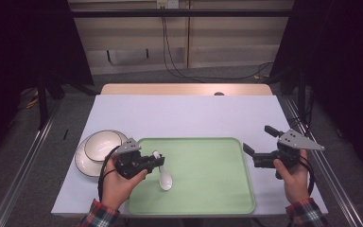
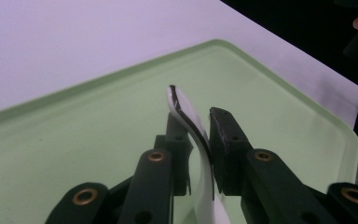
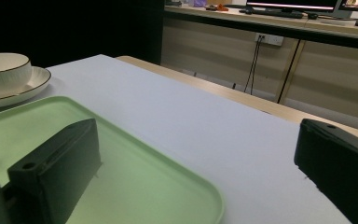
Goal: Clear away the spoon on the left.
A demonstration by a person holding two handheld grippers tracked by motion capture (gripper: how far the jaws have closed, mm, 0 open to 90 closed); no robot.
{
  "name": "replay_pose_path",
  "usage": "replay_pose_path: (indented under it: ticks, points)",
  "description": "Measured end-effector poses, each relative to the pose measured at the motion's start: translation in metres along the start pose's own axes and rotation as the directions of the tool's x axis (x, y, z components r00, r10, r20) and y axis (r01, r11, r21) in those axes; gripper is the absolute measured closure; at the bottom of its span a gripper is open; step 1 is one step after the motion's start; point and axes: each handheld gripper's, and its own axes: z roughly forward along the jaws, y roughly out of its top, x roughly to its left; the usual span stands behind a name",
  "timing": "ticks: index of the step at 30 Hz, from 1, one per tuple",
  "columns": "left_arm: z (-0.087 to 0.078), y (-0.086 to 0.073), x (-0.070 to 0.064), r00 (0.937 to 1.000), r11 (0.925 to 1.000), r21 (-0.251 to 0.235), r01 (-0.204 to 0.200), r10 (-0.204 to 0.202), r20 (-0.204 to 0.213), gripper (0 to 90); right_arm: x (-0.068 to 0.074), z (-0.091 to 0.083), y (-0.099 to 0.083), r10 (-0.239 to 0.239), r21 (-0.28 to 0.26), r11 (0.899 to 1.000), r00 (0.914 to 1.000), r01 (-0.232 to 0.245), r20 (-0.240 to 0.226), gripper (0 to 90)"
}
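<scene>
A white spoon [image 1: 165, 180] lies with its bowl on the pale green tray [image 1: 208, 170], its handle pointing to the far side. My left gripper [image 1: 159, 161] reaches in from the tray's left edge and is shut on the spoon's handle. In the left gripper view the black-edged handle [image 2: 186, 109] stands up between the two jaws of this gripper [image 2: 196, 119], over the tray [image 2: 74, 140]. My right gripper [image 1: 259, 138] hovers open just past the tray's right edge, nothing between its jaws. Its own view shows this gripper [image 3: 196, 140] spread wide over the tray's corner [image 3: 144, 186].
A white bowl [image 1: 101, 144] with a dark rim sits on a white plate [image 1: 82, 161] left of the tray, close behind my left hand. The right gripper view shows the bowl [image 3: 4, 67] and plate [image 3: 23, 88] far off. Bare white tabletop [image 1: 184, 113] stretches behind the tray.
</scene>
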Motion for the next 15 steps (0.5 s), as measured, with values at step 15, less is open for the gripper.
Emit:
replay_pose_path:
  ticks: [15]
  points:
    - [0.0022,-0.0039,0.0074,0.9991,0.9998,-0.007,-0.019,0.019,-0.038,73.8,0.0010,0.0011,-0.0009,0.000,0.003,1.000,1.0000,0.000,0.002,0.0]
